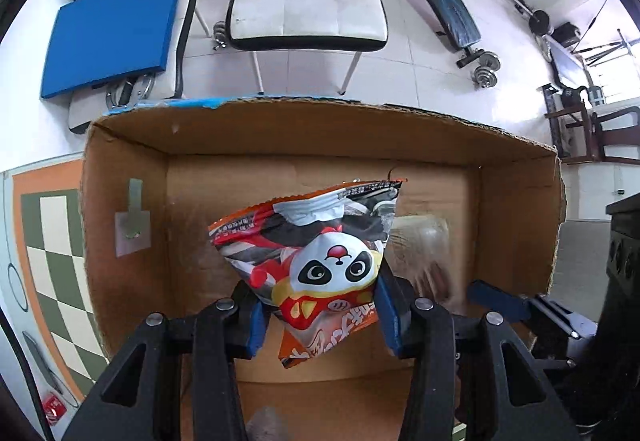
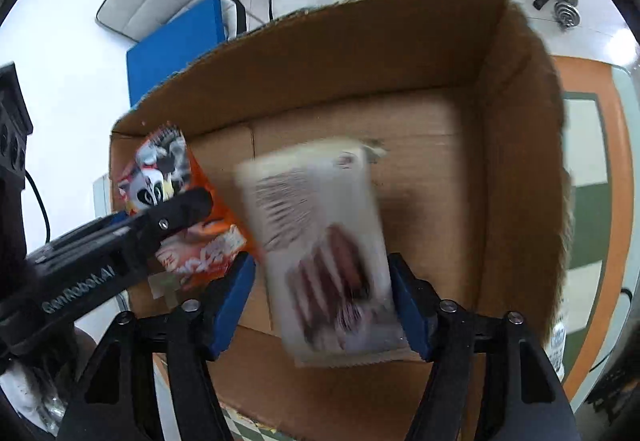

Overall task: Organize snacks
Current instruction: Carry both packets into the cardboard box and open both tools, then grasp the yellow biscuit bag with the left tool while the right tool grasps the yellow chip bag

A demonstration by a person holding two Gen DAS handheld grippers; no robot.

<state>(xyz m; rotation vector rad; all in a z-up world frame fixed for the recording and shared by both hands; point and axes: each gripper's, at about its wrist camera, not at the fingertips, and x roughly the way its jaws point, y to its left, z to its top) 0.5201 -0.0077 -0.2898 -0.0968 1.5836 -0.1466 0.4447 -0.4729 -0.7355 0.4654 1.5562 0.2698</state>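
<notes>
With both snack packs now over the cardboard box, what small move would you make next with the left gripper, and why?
I would probably lower the left gripper slightly, then open its fingers. The orange panda-print snack bag is pinched between them and already hangs inside the brown cardboard box, over bare floor. The right gripper's pale blurred packet sits beside it, so a straight drop looks clear.

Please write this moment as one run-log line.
left gripper: holds panda snack bag | right gripper: around blurred white packet, grip unclear | both over cardboard box
</notes>
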